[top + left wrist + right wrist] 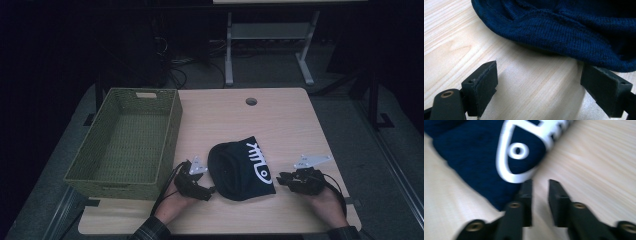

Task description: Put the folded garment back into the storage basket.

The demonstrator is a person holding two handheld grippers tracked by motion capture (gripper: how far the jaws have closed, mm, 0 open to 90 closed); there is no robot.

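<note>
One pale wood table (300, 125) | dim room | left tongs (539, 82) released | right tongs (540, 195) slightly parted, empty

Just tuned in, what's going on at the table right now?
A person holds a gripper in each hand on either side of a dark knit hat lying on the wooden table. The left gripper is wide open at the hat's edge, the right gripper slightly open beside the white print; neither grips it. A green woven basket stands at the left.

I see a lab or office room. Behind my wooden table (290, 115) are cables (175, 70) and a metal desk frame (270, 45).
</note>
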